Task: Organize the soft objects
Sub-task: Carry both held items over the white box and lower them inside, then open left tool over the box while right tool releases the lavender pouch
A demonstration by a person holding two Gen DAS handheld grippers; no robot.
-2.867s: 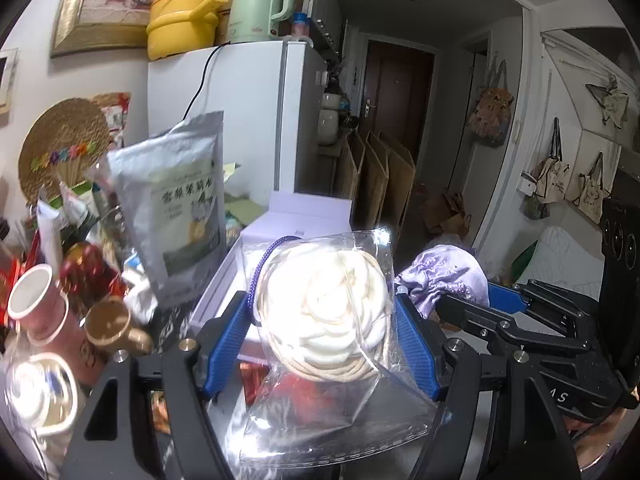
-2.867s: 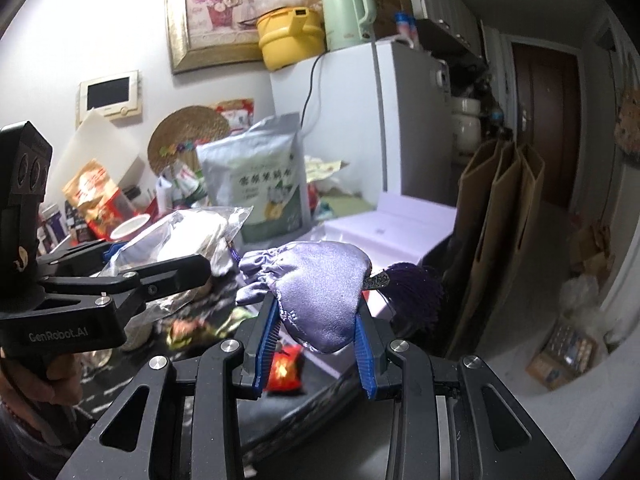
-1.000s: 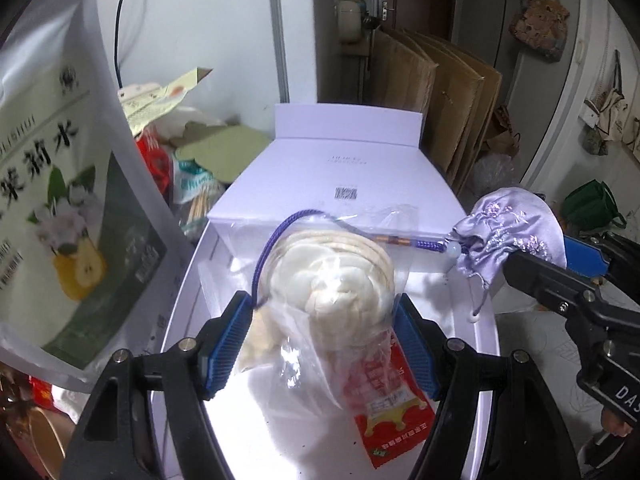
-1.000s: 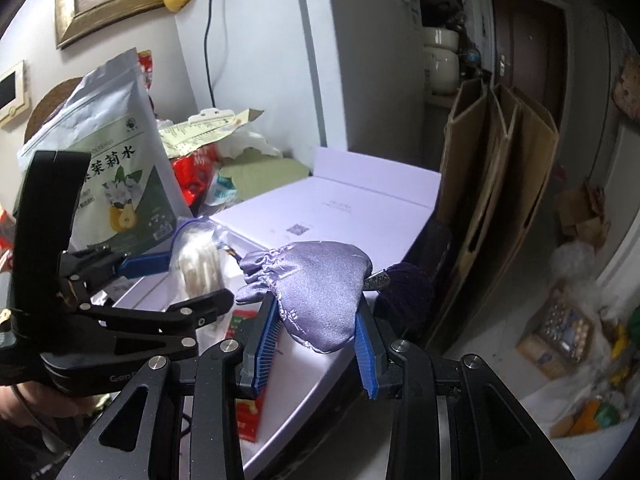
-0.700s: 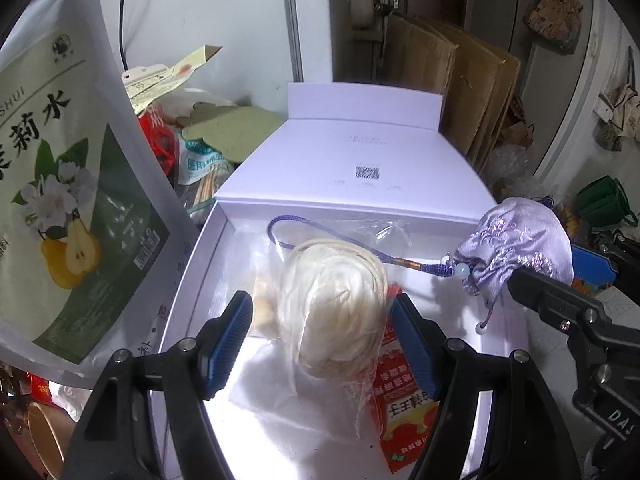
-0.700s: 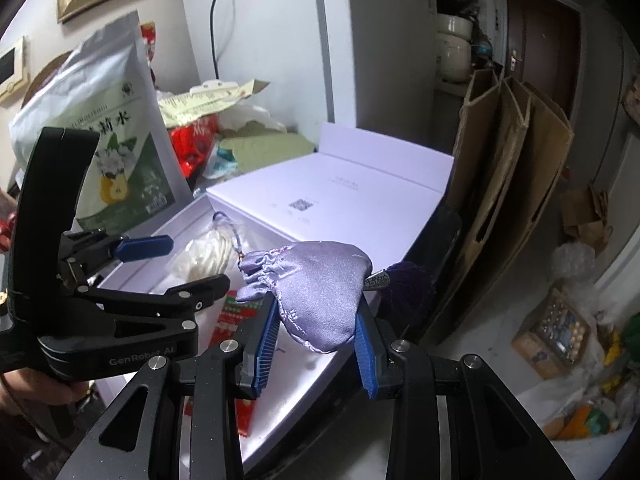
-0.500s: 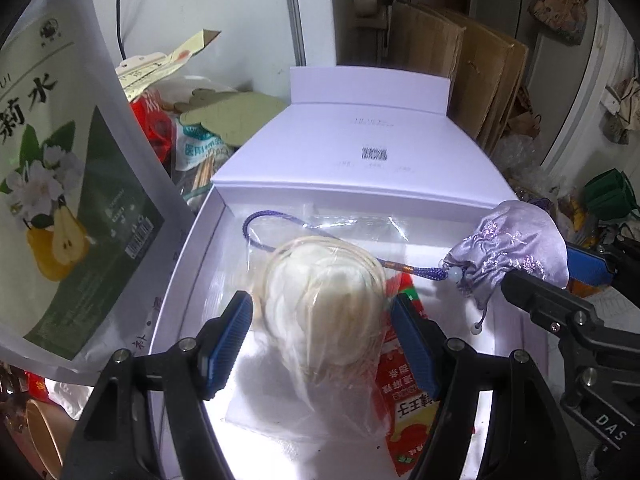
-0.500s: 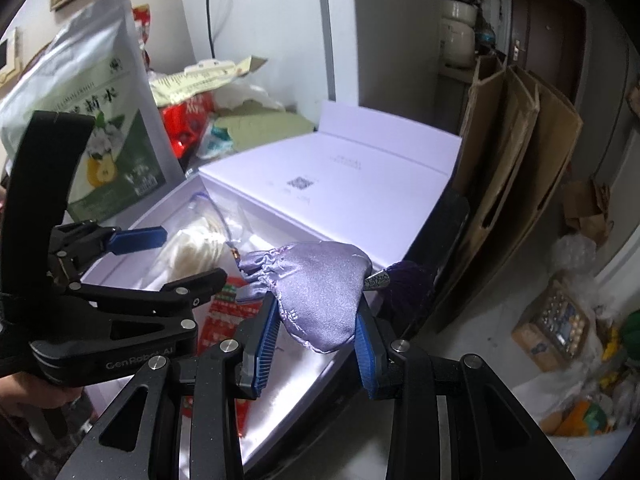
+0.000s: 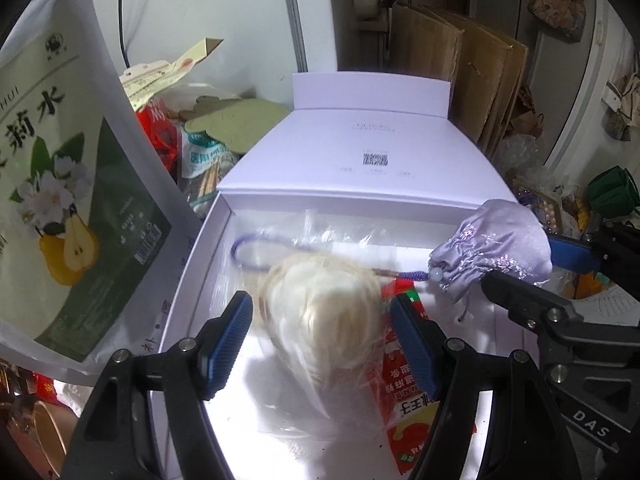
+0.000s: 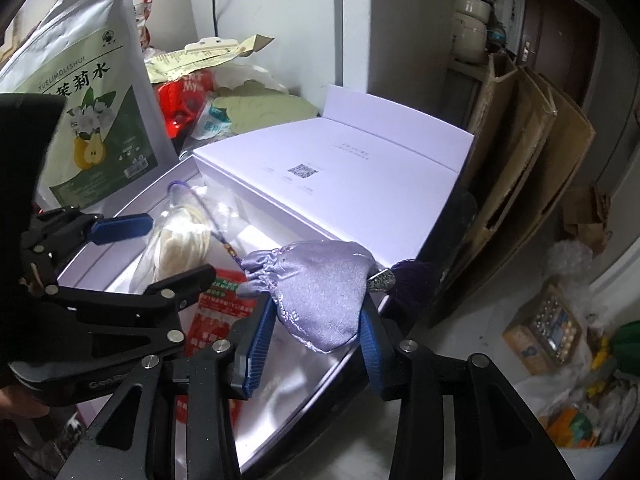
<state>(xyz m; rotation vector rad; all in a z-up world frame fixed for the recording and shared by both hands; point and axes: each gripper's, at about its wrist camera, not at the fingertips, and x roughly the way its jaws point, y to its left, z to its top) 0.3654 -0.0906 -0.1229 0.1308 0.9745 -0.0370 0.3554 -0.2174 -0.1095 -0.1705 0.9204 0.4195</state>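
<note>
Blue pads on your left hand-held gripper (image 9: 322, 338) stand spread on either side of the clear bag of cream cord (image 9: 320, 328), with a gap showing at the left pad (image 9: 230, 344); the bag sits blurred over the floor of the open white box (image 9: 188, 276), against its near left part. Beside it, toward the box's right wall, lies a red packet (image 9: 404, 392), partly under the bag. Your right hand-held gripper (image 10: 314, 346) has its jaws easing apart, with the lilac satin pouch (image 10: 320, 292) between them, the right pad (image 10: 370, 350) touching its side, over the box's right edge. A purple cord (image 9: 256, 254) runs from the pouch's neck across the bag. Behind the box, the lid (image 9: 360, 156) rests flat. A green-and-white pear pouch (image 9: 68, 208) stands at the box's left side.
</note>
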